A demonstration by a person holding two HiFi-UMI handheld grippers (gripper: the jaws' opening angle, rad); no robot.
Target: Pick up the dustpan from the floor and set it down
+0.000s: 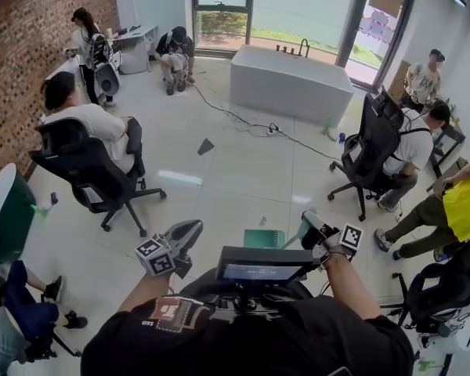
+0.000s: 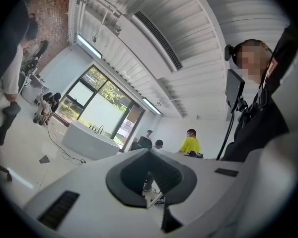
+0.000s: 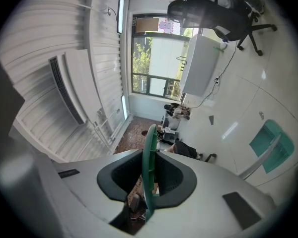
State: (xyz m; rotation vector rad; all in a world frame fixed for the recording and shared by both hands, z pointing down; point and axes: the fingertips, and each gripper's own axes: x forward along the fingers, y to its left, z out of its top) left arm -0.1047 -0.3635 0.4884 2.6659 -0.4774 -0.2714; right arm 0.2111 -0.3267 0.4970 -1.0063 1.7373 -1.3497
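Observation:
The teal dustpan (image 1: 264, 239) sits low in front of me, its pan (image 3: 271, 145) over the white floor; whether it touches the floor I cannot tell. A long grey handle (image 3: 260, 158) runs up from the pan. My right gripper (image 1: 319, 232) is shut on the handle's green top end (image 3: 149, 167), which stands edge-on between the dark pads. My left gripper (image 1: 182, 237) is held level at the left, apart from the dustpan. In the left gripper view its gripper (image 2: 150, 182) has the jaws slightly parted with nothing between them.
A person sits in a black office chair (image 1: 86, 167) at the left, another black chair (image 1: 372, 143) with seated people is at the right. A white bathtub (image 1: 290, 81) stands at the back. A cable (image 1: 243, 120) and a dark scrap (image 1: 206, 146) lie on the floor.

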